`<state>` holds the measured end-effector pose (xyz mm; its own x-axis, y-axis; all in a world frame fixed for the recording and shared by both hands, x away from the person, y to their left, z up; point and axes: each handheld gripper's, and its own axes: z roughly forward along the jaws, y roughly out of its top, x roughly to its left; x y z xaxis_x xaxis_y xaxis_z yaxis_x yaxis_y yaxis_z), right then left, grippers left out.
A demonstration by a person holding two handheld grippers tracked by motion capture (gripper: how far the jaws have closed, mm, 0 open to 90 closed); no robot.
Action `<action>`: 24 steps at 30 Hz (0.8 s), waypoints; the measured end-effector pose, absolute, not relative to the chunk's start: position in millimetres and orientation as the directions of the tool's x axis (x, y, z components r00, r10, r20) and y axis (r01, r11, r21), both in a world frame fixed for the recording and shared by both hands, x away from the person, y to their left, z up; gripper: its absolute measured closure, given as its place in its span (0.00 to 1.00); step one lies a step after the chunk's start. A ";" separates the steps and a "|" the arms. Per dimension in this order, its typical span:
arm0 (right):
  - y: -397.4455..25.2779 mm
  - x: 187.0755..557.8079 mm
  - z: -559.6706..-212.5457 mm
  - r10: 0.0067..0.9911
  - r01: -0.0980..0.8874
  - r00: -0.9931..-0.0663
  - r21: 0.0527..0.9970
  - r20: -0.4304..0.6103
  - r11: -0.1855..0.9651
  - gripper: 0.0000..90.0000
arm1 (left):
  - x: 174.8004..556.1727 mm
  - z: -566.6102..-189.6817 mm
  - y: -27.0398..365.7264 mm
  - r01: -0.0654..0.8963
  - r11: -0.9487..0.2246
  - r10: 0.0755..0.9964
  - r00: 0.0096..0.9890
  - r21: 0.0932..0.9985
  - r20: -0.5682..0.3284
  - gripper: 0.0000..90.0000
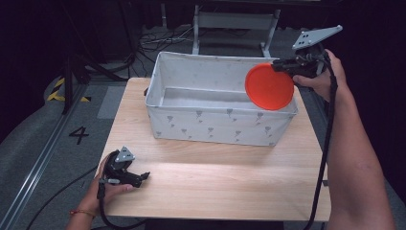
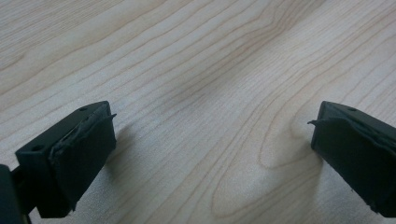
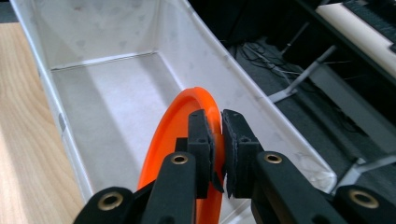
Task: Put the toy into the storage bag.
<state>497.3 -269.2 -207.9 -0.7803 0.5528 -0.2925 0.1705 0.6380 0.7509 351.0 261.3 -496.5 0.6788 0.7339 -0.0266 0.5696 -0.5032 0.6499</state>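
The right gripper holds an orange plate by its rim, on edge, above the right end of a white fabric bin. In the right gripper view, the two black jaws are closed narrow on the raised lip of the plate, one pad on each face. The plate hangs over the open interior of the bin, just inside its right end wall.

**Handling.** The plate appears to be moulded plastic: thin, rigid, light and smooth. A smooth rim held on edge is likely to pivot or slip between the pads if swung quickly. The best hold is across the rim, with the pads seated behind the lip, as shown. It is unlikely to break if released low.

**Materials and shapes.** The plate is round, with a flat centre and an upturned border. The bin is rectangular, with soft cloth walls bearing a small grey print and a pale flat floor. It stands toward the far edge of the table, a light wood-grain top.

**Left gripper.** The left gripper rests near the near left corner of the table. Its jaws stand wide apart with only bare wood between them.
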 end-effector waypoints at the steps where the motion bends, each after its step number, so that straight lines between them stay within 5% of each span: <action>1: -268.2 498.5 -211.6 0.548 0.169 -0.784 0.748 -0.292 0.642 0.92 | 351.0 -496.2 261.4 0.568 -0.506 0.734 0.679 0.649 -0.021 0.00; 24: -258.0 502.0 -278.2 0.401 0.192 -0.883 0.592 -0.243 0.783 0.92 | 351.3 -496.3 260.9 0.571 -0.502 0.735 0.677 0.649 -0.027 0.00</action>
<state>502.0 -258.0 -278.2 -0.8831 0.4010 -0.2434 0.1923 0.7827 0.5919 351.3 260.9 -496.3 0.6772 0.7353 -0.0274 0.5714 -0.5021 0.6492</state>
